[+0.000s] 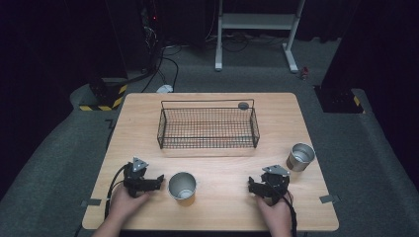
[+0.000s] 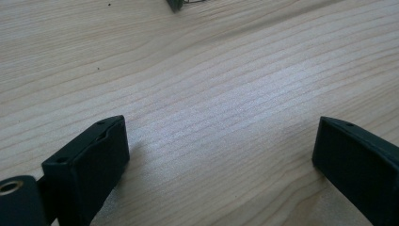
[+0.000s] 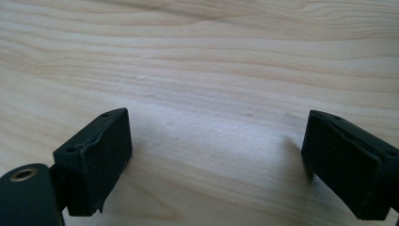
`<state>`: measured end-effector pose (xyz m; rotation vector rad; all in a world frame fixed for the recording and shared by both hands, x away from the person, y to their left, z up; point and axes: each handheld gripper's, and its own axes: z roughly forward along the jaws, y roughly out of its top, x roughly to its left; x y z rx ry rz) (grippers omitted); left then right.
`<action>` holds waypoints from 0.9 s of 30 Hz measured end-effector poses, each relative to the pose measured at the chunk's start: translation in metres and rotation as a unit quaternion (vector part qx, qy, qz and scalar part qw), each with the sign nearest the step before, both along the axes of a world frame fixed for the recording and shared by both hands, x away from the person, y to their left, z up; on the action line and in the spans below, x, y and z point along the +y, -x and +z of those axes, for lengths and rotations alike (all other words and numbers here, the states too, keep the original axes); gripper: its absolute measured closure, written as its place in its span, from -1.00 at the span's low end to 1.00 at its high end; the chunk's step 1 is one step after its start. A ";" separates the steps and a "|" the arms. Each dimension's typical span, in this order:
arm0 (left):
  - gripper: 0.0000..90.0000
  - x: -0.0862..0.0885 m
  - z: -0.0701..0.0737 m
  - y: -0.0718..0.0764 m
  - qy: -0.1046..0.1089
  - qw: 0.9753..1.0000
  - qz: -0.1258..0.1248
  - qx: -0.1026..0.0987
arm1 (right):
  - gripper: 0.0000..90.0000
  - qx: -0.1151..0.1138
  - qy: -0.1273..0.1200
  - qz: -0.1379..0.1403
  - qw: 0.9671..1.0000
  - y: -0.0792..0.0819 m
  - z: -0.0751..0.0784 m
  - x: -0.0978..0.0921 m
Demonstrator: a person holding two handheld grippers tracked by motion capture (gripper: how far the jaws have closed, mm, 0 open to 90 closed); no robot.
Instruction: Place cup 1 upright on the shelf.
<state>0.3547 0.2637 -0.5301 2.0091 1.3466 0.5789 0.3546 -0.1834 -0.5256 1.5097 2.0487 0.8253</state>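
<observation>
While both hands rested near the front edge of the table point(image 1: 148, 106), the high view showed the left gripper point(image 1: 157, 180) lying low on the wood, aimed to the right at a metal cup point(image 1: 182, 185) that stood upright just beside it, not touching. The right gripper point(image 1: 252, 185) sat on the other side of that cup, farther off, aimed left. A second metal cup point(image 1: 300, 157) stood up and to the right of the right gripper, near the table's right edge. Behind both cups, toward the far side of the table, sat a black wire basket point(image 1: 207, 143) with a small dark round thing point(image 1: 243, 105) at its back right corner.

From the left gripper view, the left gripper point(image 2: 220, 141) had its two black jaws spread wide apart, with bare wood grain between them and nothing held. A dark corner of the basket point(image 2: 175, 4) peeked in at the top edge.

From the right gripper view, the right gripper point(image 3: 216, 141) likewise had its jaws wide apart over bare wood, holding nothing.
</observation>
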 end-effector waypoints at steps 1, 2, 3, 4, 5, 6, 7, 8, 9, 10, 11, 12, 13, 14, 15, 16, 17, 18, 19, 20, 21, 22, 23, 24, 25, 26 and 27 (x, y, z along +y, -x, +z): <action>-0.89 0.000 0.000 0.000 0.000 1.000 0.000 0.001 | -0.80 -0.001 0.000 0.001 1.000 0.001 0.000 0.000; -0.90 -0.001 0.000 0.000 0.000 1.000 0.006 0.000 | -0.80 0.001 -0.002 -0.001 1.000 0.002 0.000 0.000; -0.91 -0.001 0.000 0.001 -0.001 1.000 0.012 0.001 | -0.80 0.000 0.000 0.002 1.000 0.002 0.000 0.000; -0.93 -0.002 0.000 0.001 -0.004 1.000 0.020 0.002 | -0.80 -0.001 -0.001 0.003 1.000 0.003 0.000 -0.001; -0.97 -0.002 0.000 0.001 -0.003 1.000 0.028 0.006 | -0.80 0.000 -0.001 0.005 1.000 0.003 0.000 -0.001; -0.99 -0.003 -0.001 0.000 -0.001 1.000 0.030 0.007 | -0.80 0.002 -0.004 0.004 1.000 0.004 0.000 -0.001; -1.00 -0.003 -0.001 0.000 -0.001 1.000 0.030 0.007 | -0.80 0.001 -0.002 0.007 1.000 0.004 0.000 -0.001; -1.00 -0.003 -0.001 0.001 -0.001 1.000 0.031 0.007 | -0.80 0.000 -0.002 0.007 1.000 0.005 0.000 -0.001; -1.00 -0.003 0.000 0.000 -0.001 1.000 0.030 0.007 | -0.80 0.000 -0.002 0.007 1.000 0.005 0.000 -0.001; -1.00 -0.003 -0.001 0.000 0.000 1.000 0.030 0.007 | -0.80 0.000 -0.001 0.009 1.000 0.005 0.000 -0.001; -1.00 -0.003 -0.001 0.000 0.000 1.000 0.030 0.007 | -0.80 0.000 -0.001 0.009 1.000 0.005 0.000 -0.001; -1.00 -0.003 -0.001 0.000 -0.001 1.000 0.030 0.007 | -0.80 0.001 -0.003 0.011 1.000 0.006 0.000 -0.001; -1.00 -0.003 -0.001 0.000 -0.001 1.000 0.029 0.006 | -0.80 0.000 -0.002 0.011 1.000 0.006 0.000 -0.001; -1.00 -0.002 0.000 0.000 -0.002 1.000 0.027 0.006 | -0.80 0.000 -0.002 0.012 1.000 0.006 0.000 -0.001; -0.99 -0.002 0.000 0.000 -0.002 1.000 0.026 0.006 | -0.80 0.000 -0.002 0.012 1.000 0.006 0.000 -0.001; -0.99 -0.001 0.000 0.000 -0.003 1.000 0.024 0.007 | -0.80 0.000 -0.002 0.012 1.000 0.006 0.000 -0.001; -0.99 -0.001 0.000 0.000 -0.003 1.000 0.024 0.007 | -0.80 0.000 -0.002 0.012 1.000 0.006 0.000 -0.001; -0.99 -0.001 0.000 0.000 -0.003 1.000 0.021 0.006 | -0.80 0.000 -0.002 0.012 1.000 0.006 0.000 -0.001; -0.99 0.000 0.000 0.001 -0.004 1.000 0.016 0.006 | -0.80 0.000 -0.002 0.012 1.000 0.006 0.000 -0.001; -0.99 0.001 0.000 0.001 -0.007 1.000 0.008 0.009 | -0.80 0.000 -0.002 0.012 1.000 0.006 0.000 -0.001; -0.99 0.002 0.000 0.001 -0.007 1.000 0.007 0.009 | -0.80 0.000 -0.002 0.012 1.000 0.006 0.000 -0.001; -0.99 0.002 0.001 0.002 -0.008 1.000 0.006 0.010 | -0.80 0.000 -0.002 0.012 1.000 0.006 0.000 -0.001; -0.99 0.003 0.001 0.002 -0.008 1.000 0.004 0.011 | -0.80 0.000 -0.002 0.012 1.000 0.006 0.000 -0.001; -0.99 0.003 0.001 0.002 -0.007 1.000 0.004 0.013 | -0.80 0.000 -0.002 0.012 1.000 0.006 0.000 -0.001; -0.99 0.003 0.001 0.002 -0.006 1.000 0.005 0.012 | -0.80 0.000 -0.002 0.012 1.000 0.006 0.000 -0.001; -0.99 0.003 0.000 0.002 -0.004 1.000 0.005 0.012 | -0.80 0.000 -0.002 0.012 1.000 0.006 0.000 -0.001; -0.99 0.004 0.001 0.002 -0.004 1.000 0.004 0.014 | -0.80 0.000 -0.002 0.012 1.000 0.006 0.000 -0.001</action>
